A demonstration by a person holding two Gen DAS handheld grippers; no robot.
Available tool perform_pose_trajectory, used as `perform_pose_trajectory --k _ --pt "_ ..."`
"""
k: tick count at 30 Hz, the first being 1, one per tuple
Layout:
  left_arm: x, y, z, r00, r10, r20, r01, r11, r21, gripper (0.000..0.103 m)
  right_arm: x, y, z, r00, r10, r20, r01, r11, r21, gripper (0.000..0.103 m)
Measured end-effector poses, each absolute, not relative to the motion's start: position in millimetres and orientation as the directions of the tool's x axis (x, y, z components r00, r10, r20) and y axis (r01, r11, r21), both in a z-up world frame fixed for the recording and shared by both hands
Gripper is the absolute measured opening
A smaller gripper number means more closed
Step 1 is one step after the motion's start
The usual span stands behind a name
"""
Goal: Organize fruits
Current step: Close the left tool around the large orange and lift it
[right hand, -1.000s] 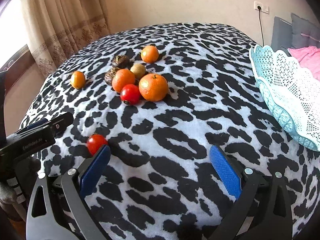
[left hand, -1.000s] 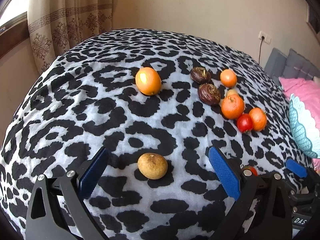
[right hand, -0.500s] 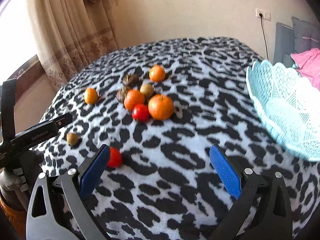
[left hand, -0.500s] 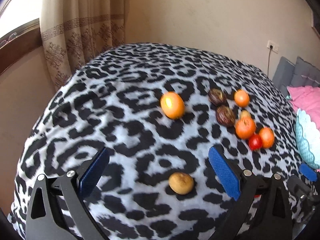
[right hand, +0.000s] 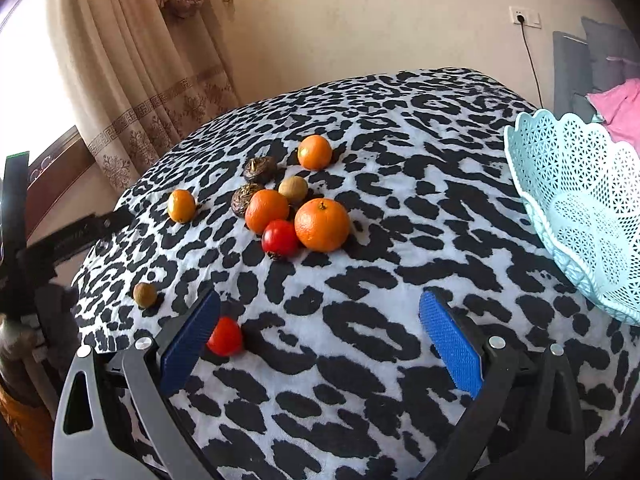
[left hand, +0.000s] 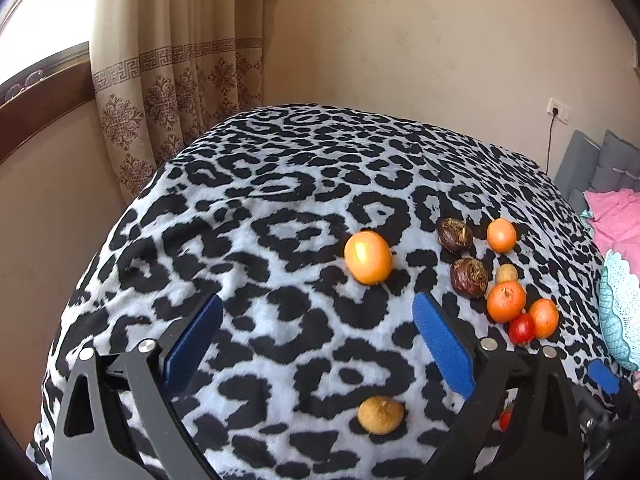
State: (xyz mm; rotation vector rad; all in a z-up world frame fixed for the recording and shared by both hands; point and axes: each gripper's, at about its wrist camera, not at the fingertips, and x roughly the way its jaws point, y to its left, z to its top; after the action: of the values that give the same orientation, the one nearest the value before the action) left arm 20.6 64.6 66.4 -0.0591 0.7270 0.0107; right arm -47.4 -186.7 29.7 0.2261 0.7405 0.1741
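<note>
Fruits lie on a leopard-print bed [left hand: 280, 208]. In the left wrist view a lone orange [left hand: 368, 257] sits mid-bed, a brown fruit [left hand: 380, 415] lies close below my open, empty left gripper [left hand: 320, 340], and a cluster of oranges [left hand: 506, 301], dark fruits [left hand: 469, 278] and a red one [left hand: 522, 328] lies to the right. In the right wrist view the cluster [right hand: 322, 224] is ahead, a red fruit [right hand: 225, 336] lies beside the left finger of my open, empty right gripper [right hand: 320, 340], and a pale blue lattice basket [right hand: 580, 216] stands at right.
The bed's edge drops off at the left, toward a curtain [left hand: 172, 80] and window sill. Pink bedding [left hand: 616, 216] and grey cushions lie at the far right. The left gripper's body [right hand: 48, 240] shows at the right wrist view's left edge.
Both grippers have pulled back and risen from the bed; the fruits look smaller and farther. The brown fruit now lies low in the left wrist view. Nothing was grasped.
</note>
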Motion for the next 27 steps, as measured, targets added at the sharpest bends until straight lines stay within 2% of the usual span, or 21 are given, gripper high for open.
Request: perform_pose_trajectory --k 12,17,22,25,27 --pt "74.4 32.3 49.6 0.704 -0.017 -0.71 0.005 1.0 -0.02 0.082 -46.8 -190.9 24.3 0.718 0.268 -0.643 -0.083 0.95 0.302 0.101" --pt "92.0 36.9 33.8 0.671 -0.06 -0.739 0.011 0.997 -0.071 0.067 -44.5 -188.7 22.3 0.712 0.267 -0.65 -0.087 0.951 0.296 0.101" --pt "99.9 43.1 23.1 0.652 -0.112 -0.75 0.023 0.992 -0.127 0.046 -44.4 -187.2 21.2 0.709 0.267 -0.653 -0.09 0.952 0.291 0.101" --pt "97.2 46.9 23.5 0.659 -0.14 -0.739 0.033 0.987 -0.157 0.039 -43.9 -187.7 20.3 0.705 0.269 -0.656 -0.089 0.952 0.294 0.101" --pt "95.5 48.3 23.5 0.661 -0.15 -0.735 0.037 0.985 -0.168 0.039 -42.2 -187.6 19.6 0.704 0.267 -0.658 -0.086 0.952 0.294 0.101"
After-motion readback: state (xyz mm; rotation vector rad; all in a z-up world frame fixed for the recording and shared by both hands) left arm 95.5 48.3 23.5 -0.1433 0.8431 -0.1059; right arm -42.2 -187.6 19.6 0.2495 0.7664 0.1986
